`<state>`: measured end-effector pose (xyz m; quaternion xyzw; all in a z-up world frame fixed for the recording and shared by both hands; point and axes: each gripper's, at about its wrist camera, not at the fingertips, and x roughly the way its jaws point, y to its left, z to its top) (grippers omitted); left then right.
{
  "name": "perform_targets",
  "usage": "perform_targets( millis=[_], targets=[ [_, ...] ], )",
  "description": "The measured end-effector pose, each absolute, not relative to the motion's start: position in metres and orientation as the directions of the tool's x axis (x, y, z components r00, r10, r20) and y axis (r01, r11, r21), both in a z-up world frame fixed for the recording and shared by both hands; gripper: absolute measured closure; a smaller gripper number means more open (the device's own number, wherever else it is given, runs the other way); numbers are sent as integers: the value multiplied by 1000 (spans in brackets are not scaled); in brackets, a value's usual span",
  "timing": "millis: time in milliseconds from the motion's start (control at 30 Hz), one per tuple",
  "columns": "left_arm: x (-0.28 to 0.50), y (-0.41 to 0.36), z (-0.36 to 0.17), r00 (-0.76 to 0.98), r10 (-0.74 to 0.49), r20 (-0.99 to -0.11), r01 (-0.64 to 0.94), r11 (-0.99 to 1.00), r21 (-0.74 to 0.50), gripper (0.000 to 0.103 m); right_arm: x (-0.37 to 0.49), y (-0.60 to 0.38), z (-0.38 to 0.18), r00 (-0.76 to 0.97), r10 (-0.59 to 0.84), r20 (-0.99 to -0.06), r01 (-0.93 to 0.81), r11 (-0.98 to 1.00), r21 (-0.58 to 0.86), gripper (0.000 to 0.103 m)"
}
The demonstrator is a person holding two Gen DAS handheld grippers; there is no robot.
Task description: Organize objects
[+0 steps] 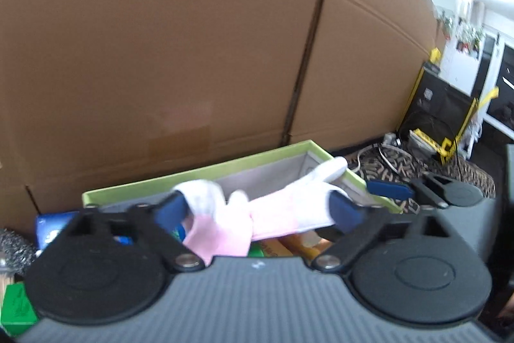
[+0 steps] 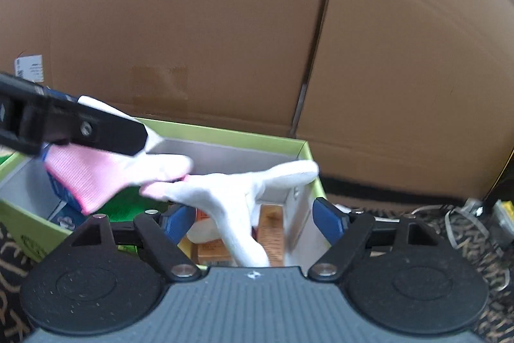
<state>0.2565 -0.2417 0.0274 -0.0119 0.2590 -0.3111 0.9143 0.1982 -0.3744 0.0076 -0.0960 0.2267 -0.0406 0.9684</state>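
The scene is seen from close up by a camera on each gripper, both tipped a little down toward the green box point(image 1: 199, 172) and the far cardboard wall point(image 2: 192, 21), and the pink and white glove point(image 1: 257, 211) is shared by both views.

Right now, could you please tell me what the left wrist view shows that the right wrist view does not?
Only the left wrist view shows a steel wool scourer, a green plastic block and a black case with yellow straps. Only the right wrist view shows a white printed label on the cardboard. Both show the pink and white glove over the green-rimmed box, backed by a brown cardboard wall.
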Motion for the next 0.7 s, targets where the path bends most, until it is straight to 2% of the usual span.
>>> perform_targets(
  millis=[100, 233, 267, 333, 367, 467, 567, 633, 700],
  targets=[
    [251, -230, 37, 678, -586, -444, 559, 803, -206, 0, 181, -379, 19, 901, -129, -413, 51, 979, -195, 20],
    [239, -212, 51, 686, -601, -411, 555, 797, -239, 0, 155, -388, 35, 927, -88, -365, 63, 995, -81, 22],
    [235, -209, 53, 688, -603, -403, 555, 795, -243, 0, 158, -387, 36, 927, -89, -363, 70, 995, -66, 28],
    [227, -203, 59, 693, -604, -394, 557, 795, -239, 0, 168, -385, 33, 913, -89, -397, 82, 996, -36, 58],
    [222, -201, 61, 694, -604, -392, 560, 795, -233, 0, 178, -385, 27, 903, -76, -424, 77, 997, -14, 60],
    [207, -193, 66, 700, -599, -390, 570, 797, -200, 0, 195, -381, 11, 868, -71, -492, 77, 997, -8, 60],
    [190, -172, 71, 714, -589, -379, 568, 803, -177, 0, 187, -379, 17, 886, -63, -460, 82, 996, 22, 60],
    [177, -153, 74, 735, -574, -360, 554, 815, -169, 0, 173, -378, 30, 909, -30, -415, 70, 994, 83, 41],
    [163, -132, 76, 760, -547, -350, 522, 835, -172, 0, 153, -372, 42, 937, -19, -347, 62, 992, 113, 31]
  ],
)
